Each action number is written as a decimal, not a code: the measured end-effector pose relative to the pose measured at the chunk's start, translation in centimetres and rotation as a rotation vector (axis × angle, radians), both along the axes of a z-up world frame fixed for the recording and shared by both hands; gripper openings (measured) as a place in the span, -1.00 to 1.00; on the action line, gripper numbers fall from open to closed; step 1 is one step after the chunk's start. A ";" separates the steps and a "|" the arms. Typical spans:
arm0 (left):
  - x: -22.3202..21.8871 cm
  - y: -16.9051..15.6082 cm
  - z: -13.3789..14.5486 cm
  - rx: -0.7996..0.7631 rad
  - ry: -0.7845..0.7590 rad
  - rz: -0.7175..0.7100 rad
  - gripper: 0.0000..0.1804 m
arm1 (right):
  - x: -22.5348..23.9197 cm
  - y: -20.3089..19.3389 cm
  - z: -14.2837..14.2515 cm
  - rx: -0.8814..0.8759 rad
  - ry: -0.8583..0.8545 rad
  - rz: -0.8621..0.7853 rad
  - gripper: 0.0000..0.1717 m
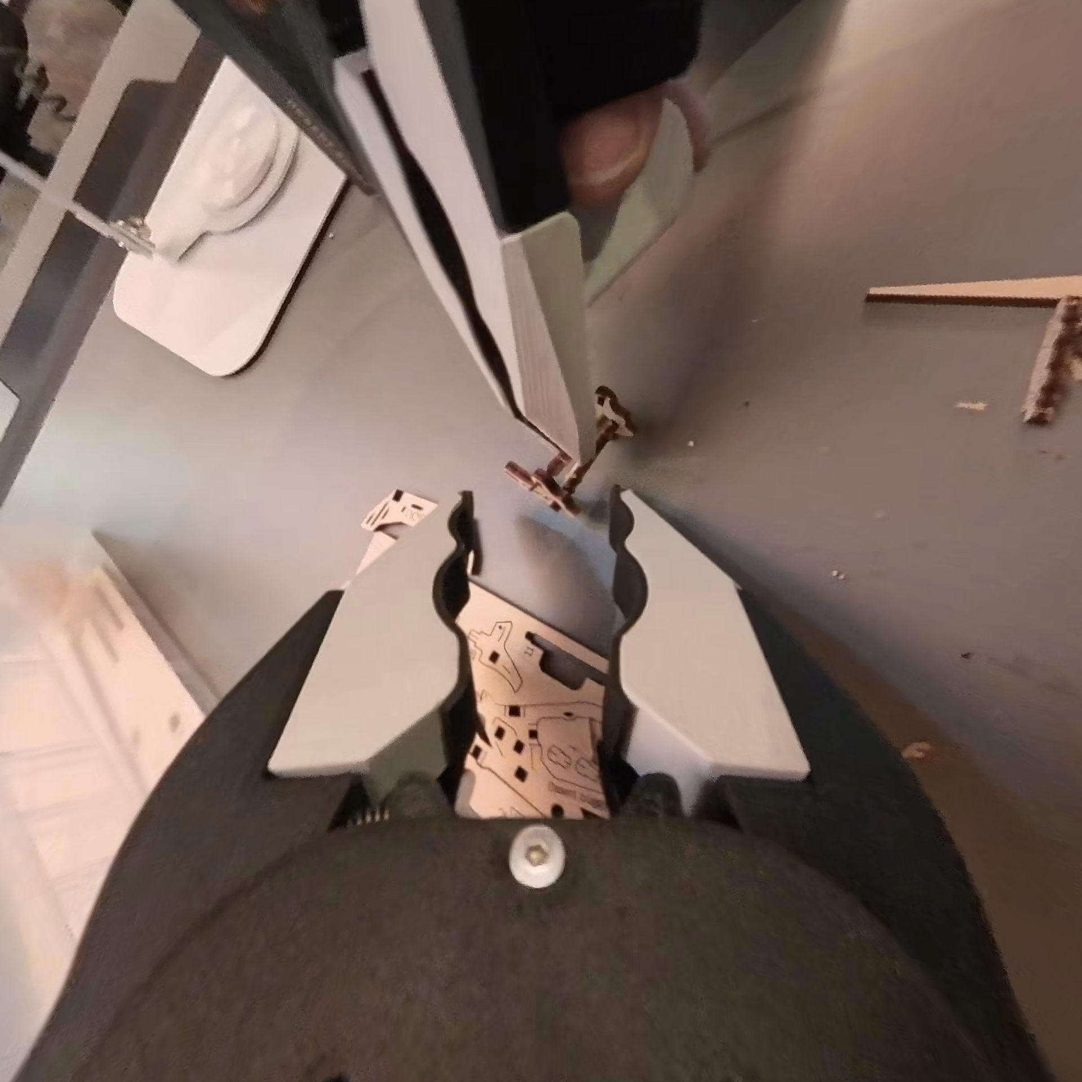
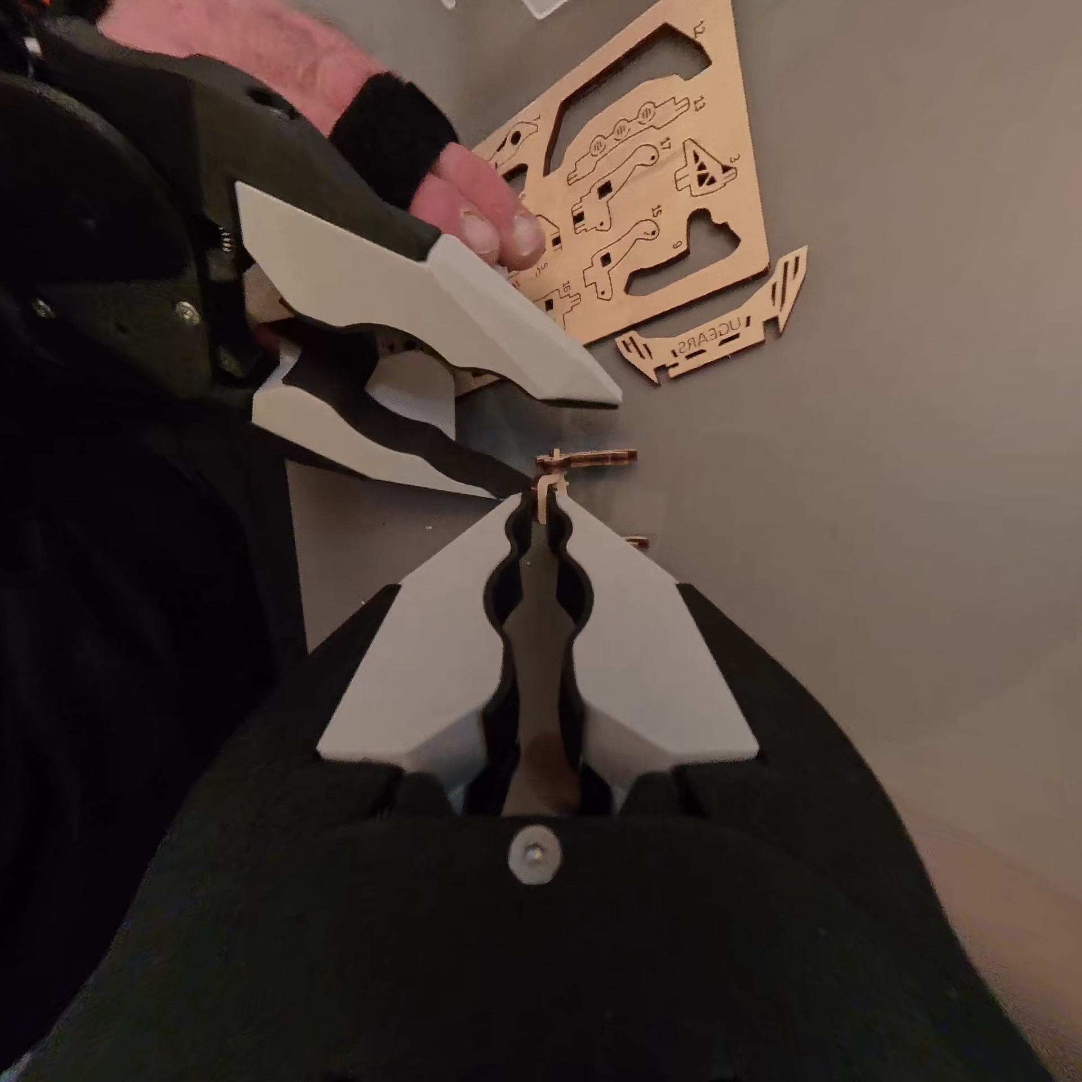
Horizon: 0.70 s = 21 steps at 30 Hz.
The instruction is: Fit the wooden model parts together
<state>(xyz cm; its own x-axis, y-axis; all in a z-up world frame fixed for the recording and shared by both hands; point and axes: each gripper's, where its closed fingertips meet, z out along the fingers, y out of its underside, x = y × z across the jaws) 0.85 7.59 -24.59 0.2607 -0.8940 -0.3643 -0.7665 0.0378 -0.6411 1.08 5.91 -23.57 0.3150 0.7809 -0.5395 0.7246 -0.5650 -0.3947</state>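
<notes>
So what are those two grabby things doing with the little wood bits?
A person is building a small wooden model with a gripper in each hand. The right gripper pinches the model at its tips, above the grey table. The left gripper is open and holds nothing, right beside the model. A wooden sheet of cut-out parts and a loose wooden piece lie on the table behind.

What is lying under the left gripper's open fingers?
Under the left gripper lies a flat wooden parts sheet with cut outlines and square holes on the grey table. Only a strip shows between the fingers; the rest is covered.
</notes>
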 end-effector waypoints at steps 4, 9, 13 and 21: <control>0.6 -0.9 0.7 -0.043 -0.062 0.057 -0.35 | -1.0 -0.1 0.5 -0.051 0.101 -0.095 -0.97; 0.4 -0.7 -0.1 -0.052 -0.046 0.156 -0.26 | -1.6 0.5 1.4 -0.062 0.197 -0.212 -0.97; -0.3 0.3 0.1 0.050 -0.019 0.211 -0.42 | -1.8 0.5 1.9 -0.071 0.268 -0.276 -0.97; -0.2 0.9 0.6 0.152 -0.036 0.224 -0.51 | -1.7 0.7 2.9 -0.117 0.400 -0.366 -0.98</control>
